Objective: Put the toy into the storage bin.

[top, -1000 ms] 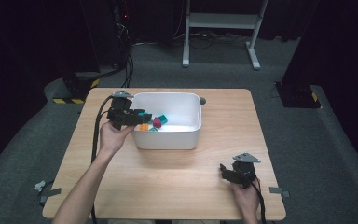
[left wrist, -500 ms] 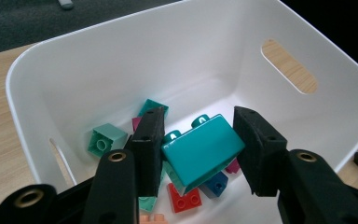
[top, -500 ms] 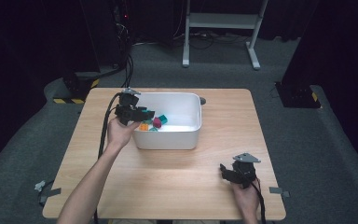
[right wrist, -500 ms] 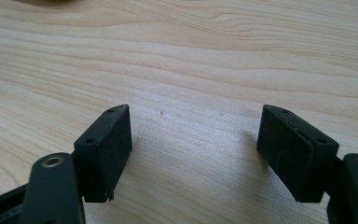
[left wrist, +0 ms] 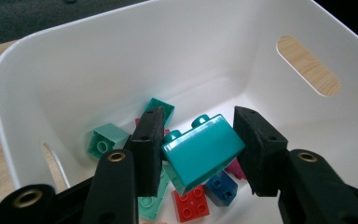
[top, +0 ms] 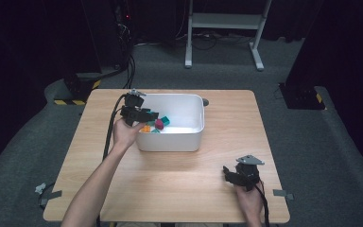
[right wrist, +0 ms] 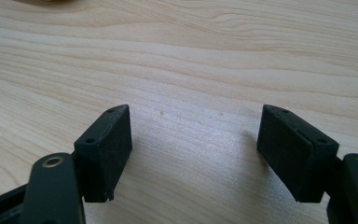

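Teal plastic sits between my left gripper (left wrist: 198, 154) pads: a teal brick (left wrist: 203, 151), studs tilted up toward eleven o'clock, clamped from both sides and hanging over the inside of the white bin (left wrist: 121, 60). Below it on the bin floor lie a red brick (left wrist: 191, 204), a blue brick (left wrist: 221, 187) and a mint brick (left wrist: 106, 140), loosely heaped. From the high view I see the left gripper (top: 152, 115) at the bin's nine o'clock rim, the bin (top: 191, 139) itself near the worktop (top: 179, 184) centre. My right gripper (top: 228, 173) rests at about four o'clock on the worktop, jaws spread wide apart with bare wood between them
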Tool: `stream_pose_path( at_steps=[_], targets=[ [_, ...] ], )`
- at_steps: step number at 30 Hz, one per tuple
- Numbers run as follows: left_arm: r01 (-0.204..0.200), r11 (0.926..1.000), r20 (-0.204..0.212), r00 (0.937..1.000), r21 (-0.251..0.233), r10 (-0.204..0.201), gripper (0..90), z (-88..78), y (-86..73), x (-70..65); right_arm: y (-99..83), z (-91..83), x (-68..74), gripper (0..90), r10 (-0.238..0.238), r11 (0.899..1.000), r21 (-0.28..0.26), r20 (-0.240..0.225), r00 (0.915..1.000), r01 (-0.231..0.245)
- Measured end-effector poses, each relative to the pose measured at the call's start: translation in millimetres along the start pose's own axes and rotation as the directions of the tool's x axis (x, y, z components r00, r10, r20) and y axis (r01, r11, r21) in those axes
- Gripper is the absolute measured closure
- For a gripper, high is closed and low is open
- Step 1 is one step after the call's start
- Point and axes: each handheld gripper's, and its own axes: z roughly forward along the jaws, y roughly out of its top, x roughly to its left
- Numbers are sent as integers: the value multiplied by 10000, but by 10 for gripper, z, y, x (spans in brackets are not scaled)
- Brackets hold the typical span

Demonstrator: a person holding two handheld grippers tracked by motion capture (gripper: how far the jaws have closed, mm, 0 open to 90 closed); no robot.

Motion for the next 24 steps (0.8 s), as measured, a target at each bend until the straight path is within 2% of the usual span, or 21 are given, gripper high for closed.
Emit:
stream_pose_path(
  at_steps=[10,12,15,18,20,23,24],
  targets=[
    [-153,9997,39,9999,176,152,531,60,-13,-30,0,0,-1,263,3,10000,-5,-4,10000,-3],
    [-160,9998,123,9998,155,158,488,59,-16,-44,0,0,-1,263,2,10000,-4,-3,10000,-2],
    [-386,9992,5,9993,-80,386,431,-4,-35,-91,0,0,-1,262,4,10000,-3,-7,10000,-4],
    [-395,9979,84,9992,-507,400,405,-130,-102,-123,0,0,-1,262,3,10000,-6,-7,10000,-3],
    [-394,9943,142,9991,-990,410,389,-268,-194,-142,0,0,-1,262,0,10000,-5,-6,10000,0],
    [-579,9859,24,9983,-1572,590,378,-506,-396,-186,0,0,-1,262,4,10000,-3,-6,10000,-4],
    [-614,9813,0,9980,-1826,625,378,-612,-512,-202,0,0,0,262,5,10000,-3,-4,10000,-5]
  ],
)
